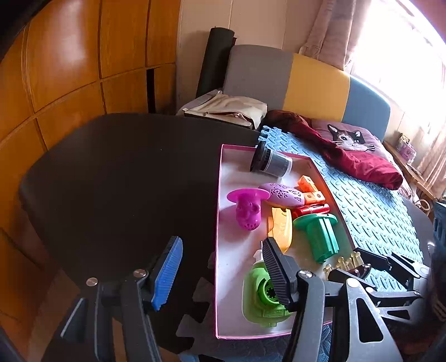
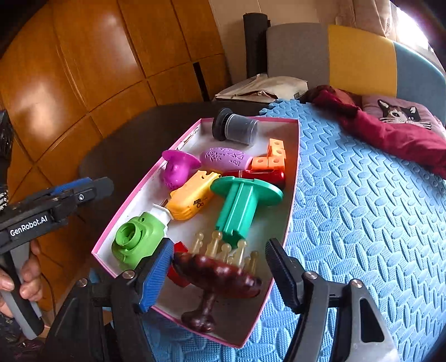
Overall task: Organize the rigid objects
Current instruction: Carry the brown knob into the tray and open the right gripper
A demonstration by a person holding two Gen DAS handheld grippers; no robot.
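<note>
Wall panelling (image 1: 69, 69): glossy orange-brown wood, divided into rectangular panels, occupies the 9 to 11 o'clock sector of both views. A plain cream wall (image 1: 251, 22) adjoins it at 12 o'clock. A dark roll (image 1: 216, 61) stands upright against this wall. Headboard (image 1: 306, 80): three upholstered sections, grey, yellow and blue, at 12 to 1 o'clock. A cat-print cushion (image 1: 348, 137) and a crumpled maroon cloth (image 1: 348, 158) lie below it. Window (image 1: 412, 55): strong daylight enters at 1 to 2 o'clock, overexposed, with a pale curtain (image 1: 331, 27) beside it. A dark table (image 1: 125, 172) fills the centre, partly covered by a blue foam mat (image 1: 376, 211).
</note>
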